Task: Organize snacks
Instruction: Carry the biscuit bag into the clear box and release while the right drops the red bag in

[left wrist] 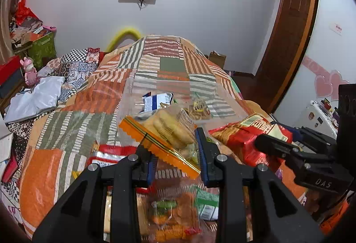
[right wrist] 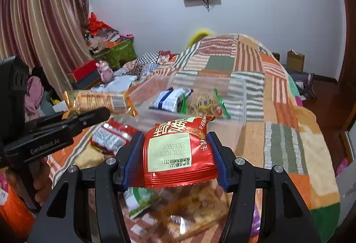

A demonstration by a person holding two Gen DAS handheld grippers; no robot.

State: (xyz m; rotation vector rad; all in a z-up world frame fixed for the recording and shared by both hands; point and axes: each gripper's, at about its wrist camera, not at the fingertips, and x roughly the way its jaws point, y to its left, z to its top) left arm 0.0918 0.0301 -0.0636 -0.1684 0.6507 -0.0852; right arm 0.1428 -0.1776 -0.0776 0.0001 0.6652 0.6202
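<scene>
Pinching an orange pack by its edge in left tongs; clamping a red pack in right tongs. Beyond both, on the bed, clear bin with snacks.

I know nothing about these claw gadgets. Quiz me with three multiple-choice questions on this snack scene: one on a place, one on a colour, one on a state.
1. Where does the clear plastic bin sit?
A. on the patchwork bedspread
B. on the floor
C. on a shelf

2. What colour is the snack packet in the right claw?
A. blue
B. red
C. black

3. What is the left claw doing?
A. hanging empty
B. gripping a toy
C. pinching the orange-edged biscuit bag

Answers: 1 A, bedspread shows under and around it. 2 B, red wrapper between the pads. 3 C, the bag's sealed edge is clamped.
</scene>
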